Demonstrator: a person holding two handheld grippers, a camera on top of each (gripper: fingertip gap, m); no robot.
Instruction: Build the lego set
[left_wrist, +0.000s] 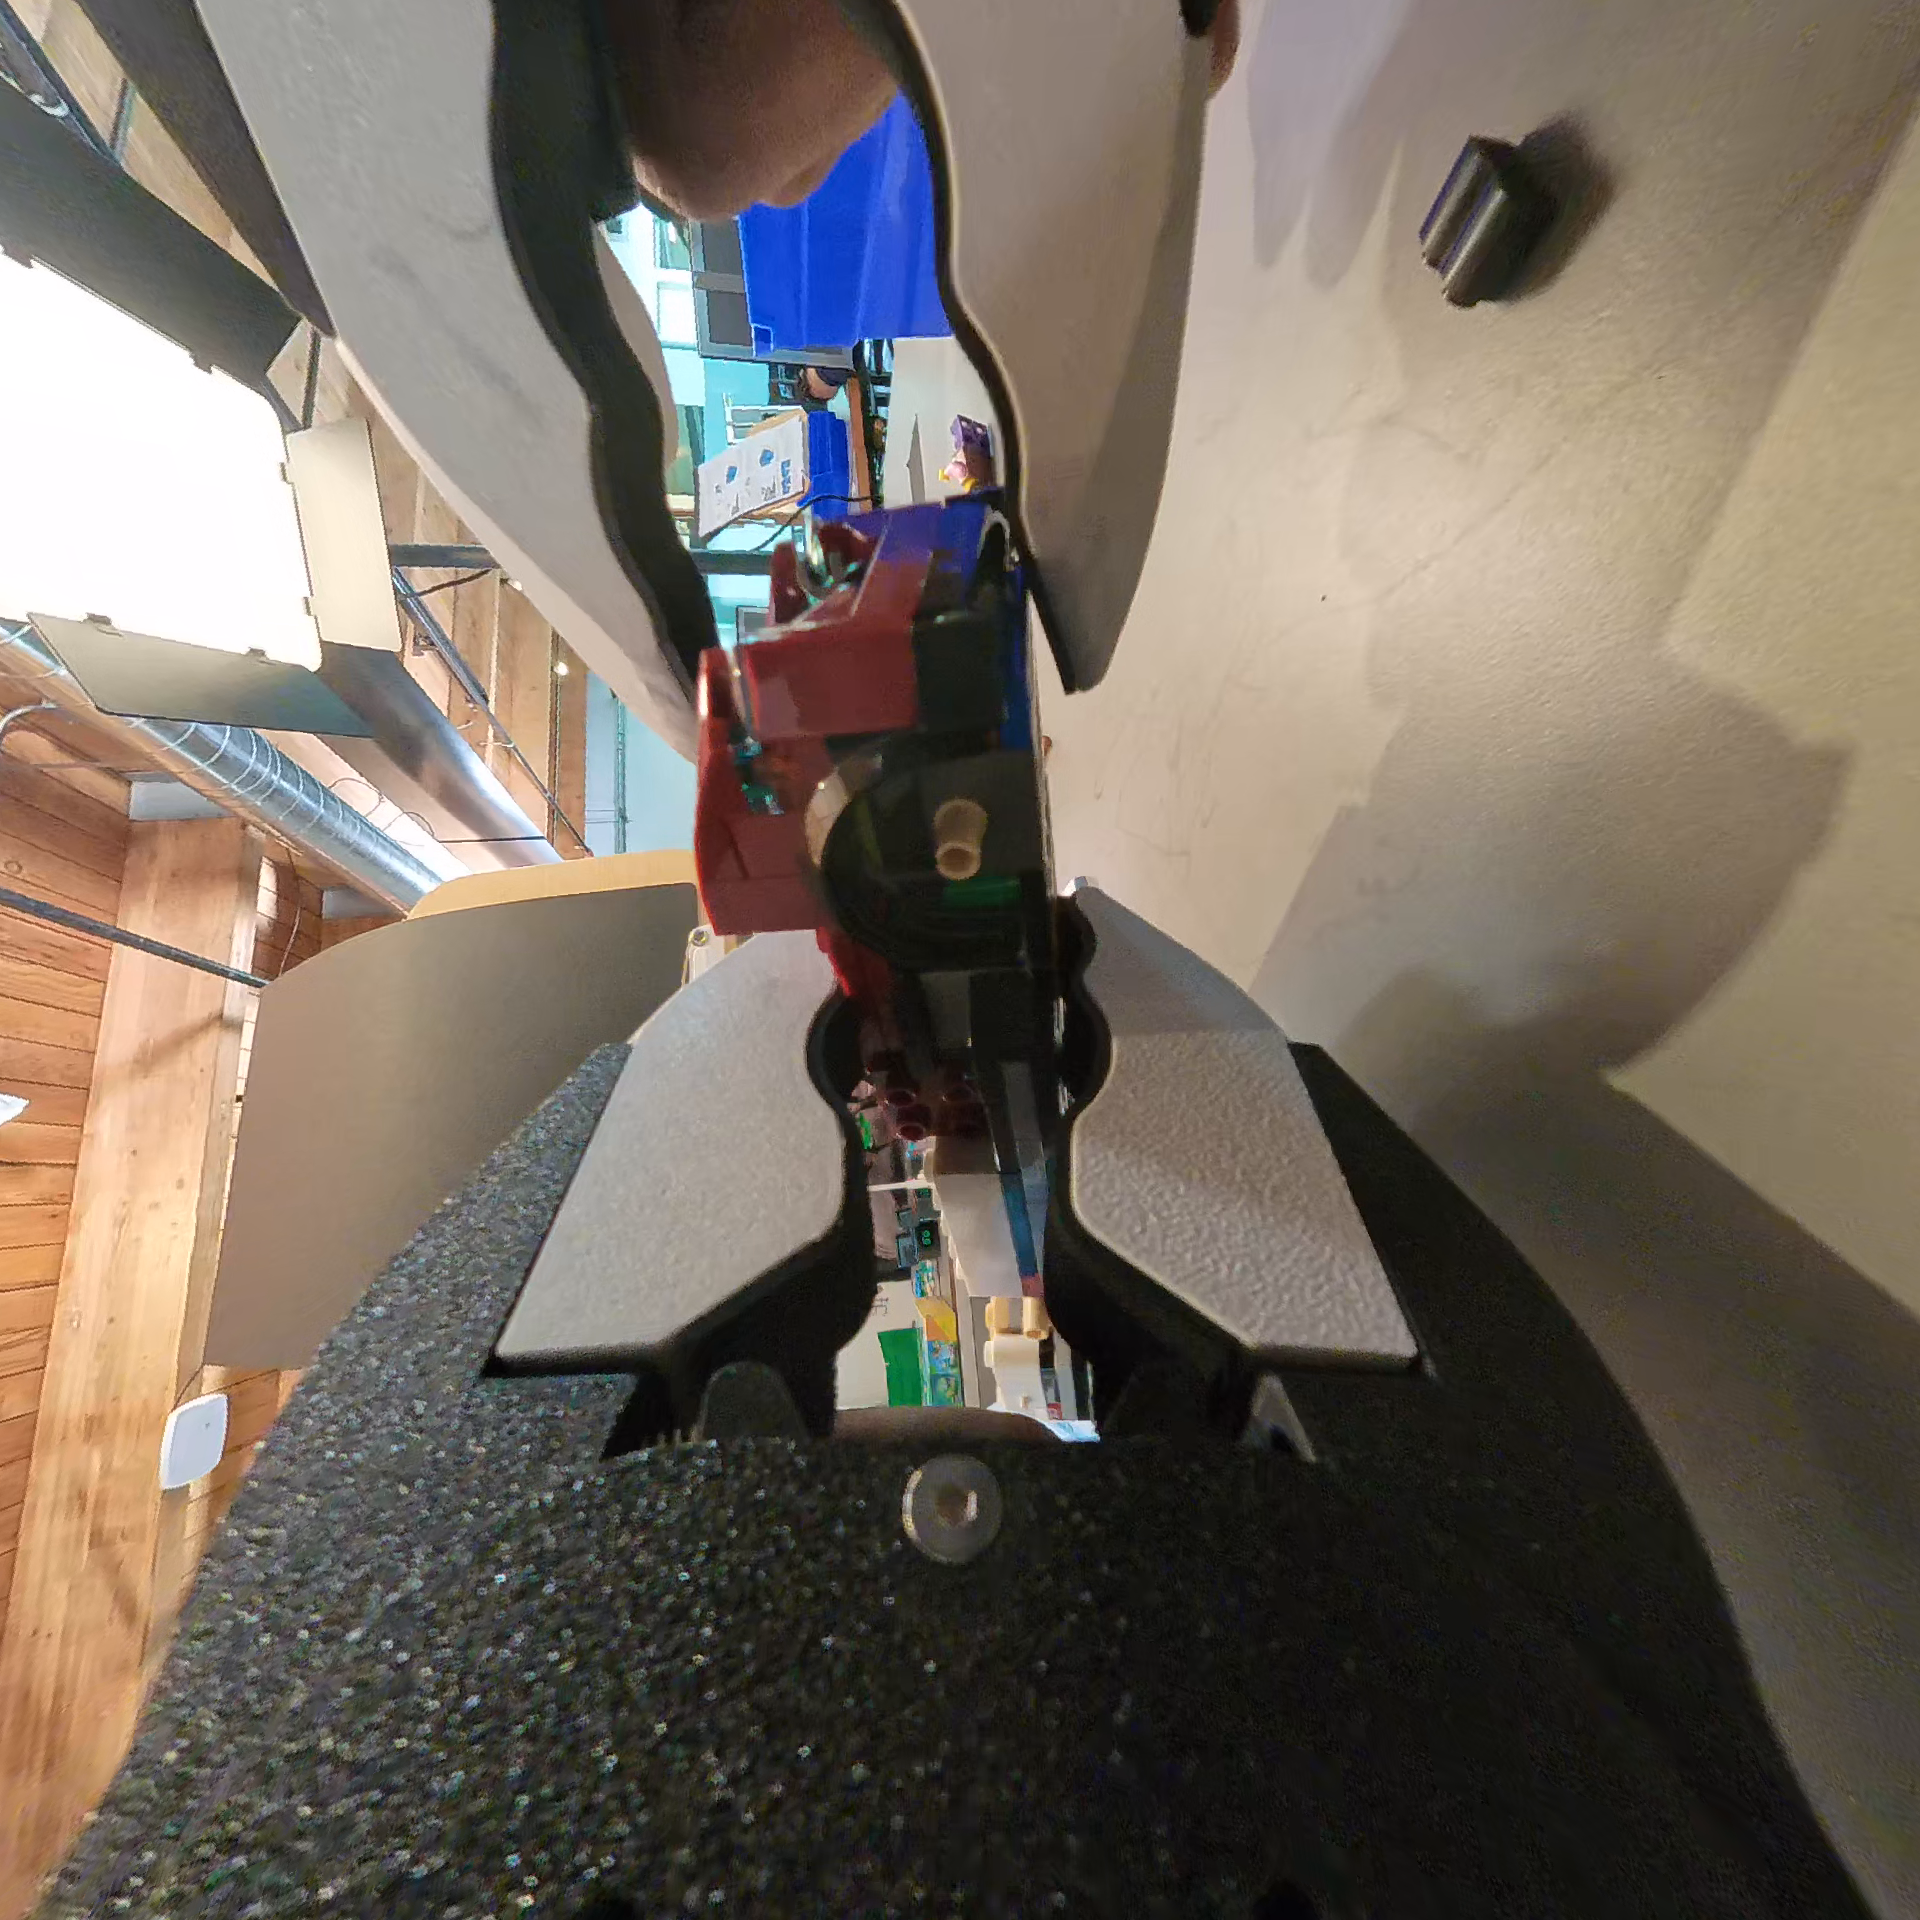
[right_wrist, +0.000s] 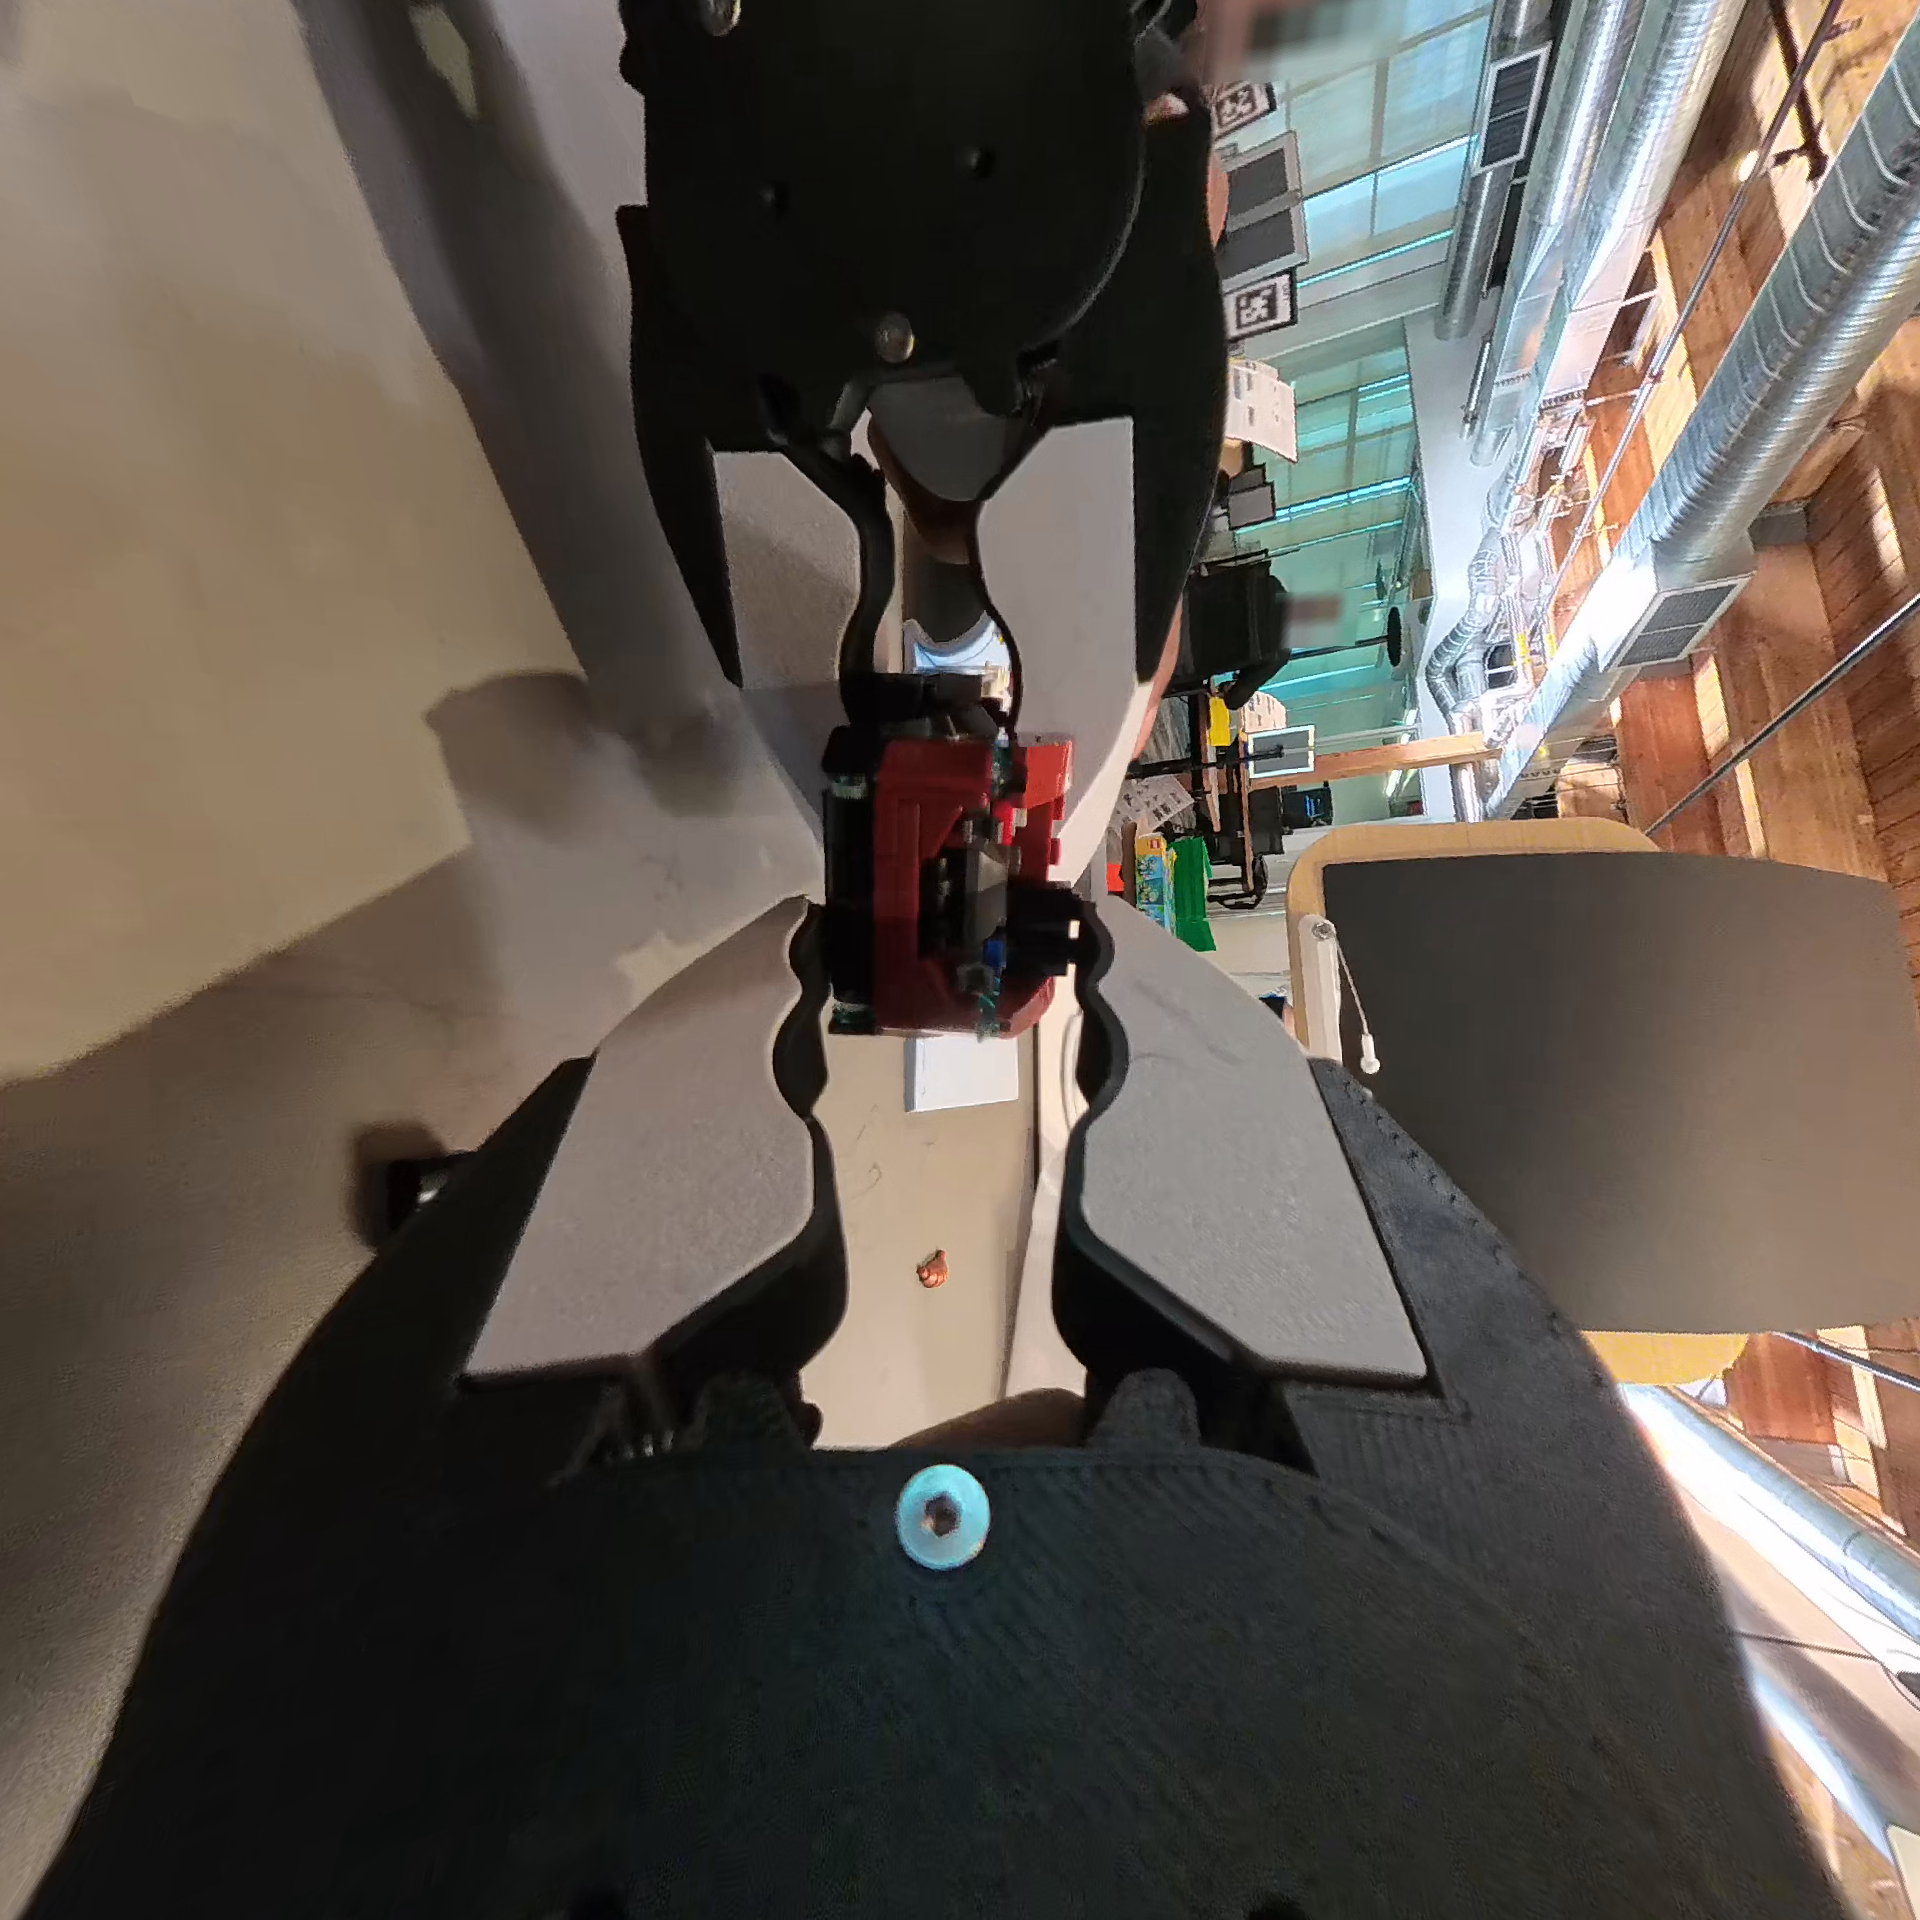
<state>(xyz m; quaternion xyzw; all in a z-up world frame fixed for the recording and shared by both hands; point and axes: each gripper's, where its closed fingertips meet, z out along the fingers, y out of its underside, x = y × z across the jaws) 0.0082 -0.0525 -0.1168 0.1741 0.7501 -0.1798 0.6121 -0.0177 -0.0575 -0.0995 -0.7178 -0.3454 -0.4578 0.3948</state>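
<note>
A toy brick model (left_wrist: 883, 748), dark red and black with a tan peg, hangs in the air between both grippers. In the left wrist view my left gripper (left_wrist: 940, 966) is shut on the model's black lower end. The right gripper (left_wrist: 883, 665) reaches in from the top and closes on the model's far end. In the right wrist view the model (right_wrist: 925, 883) sits at my right gripper (right_wrist: 945, 945), whose pads press on its black side and a black stub. The left gripper (right_wrist: 930, 686) grips the far black end from above.
A pale table (left_wrist: 1455, 623) lies beside the grippers, with a small dark block (left_wrist: 1496, 223) on it. A small brown piece (right_wrist: 933, 1270) and a white card (right_wrist: 961, 1075) lie on the table. A chair with a dark back (right_wrist: 1610, 1091) stands to the right. Blue bins (left_wrist: 842, 260) are far off. Only a small space, under 4 cm, lies between the two pairs of fingers.
</note>
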